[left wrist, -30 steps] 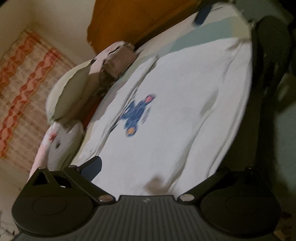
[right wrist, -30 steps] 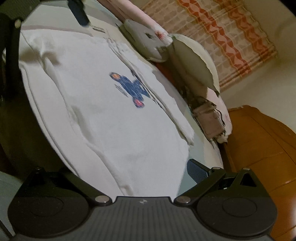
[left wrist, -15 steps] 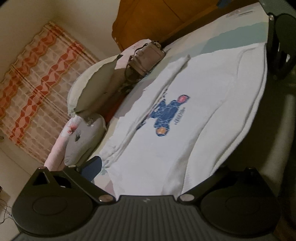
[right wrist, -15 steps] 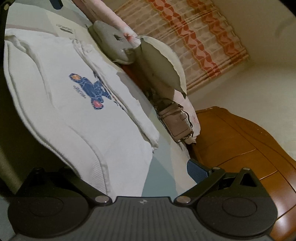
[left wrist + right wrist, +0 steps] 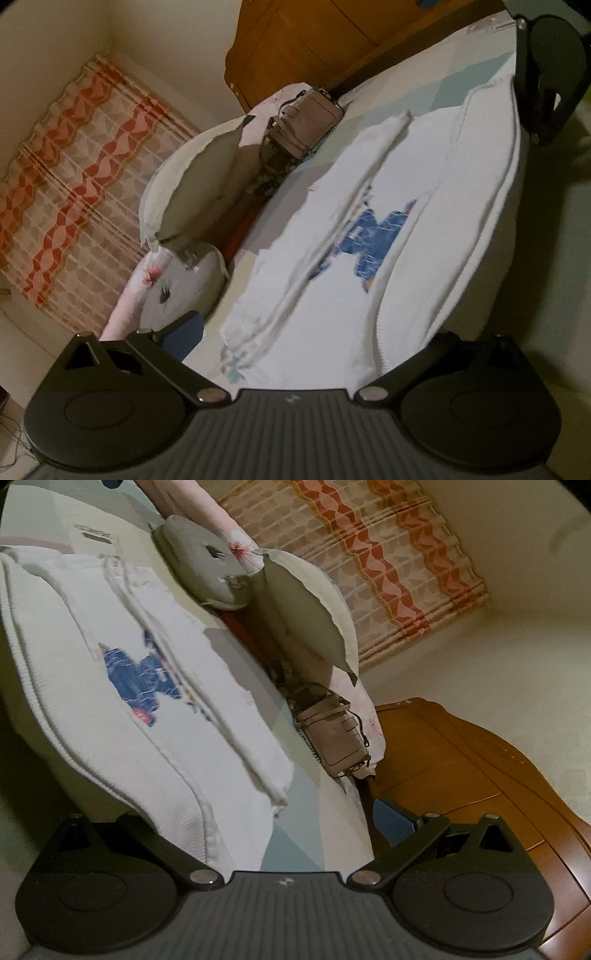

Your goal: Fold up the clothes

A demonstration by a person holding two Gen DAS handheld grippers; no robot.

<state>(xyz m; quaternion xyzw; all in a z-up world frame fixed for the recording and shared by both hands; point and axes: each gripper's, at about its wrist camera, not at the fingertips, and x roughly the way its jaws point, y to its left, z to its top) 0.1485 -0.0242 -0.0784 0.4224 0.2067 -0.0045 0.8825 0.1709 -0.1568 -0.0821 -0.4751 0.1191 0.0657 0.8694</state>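
The white shirt lies flat on the bed, long way running between the left gripper and right gripper. Each holds one end; both look wide open.

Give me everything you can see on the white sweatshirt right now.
The white sweatshirt is knit-looking cotton with a blue printed figure on its chest, partly covered. It lies spread on the bed, a sleeve folded lengthwise across the print, its ribbed cuff near the bed's edge. The near side is lifted and curls over. Whether either gripper holds it cannot be told. The brown handbag lies apart from it.
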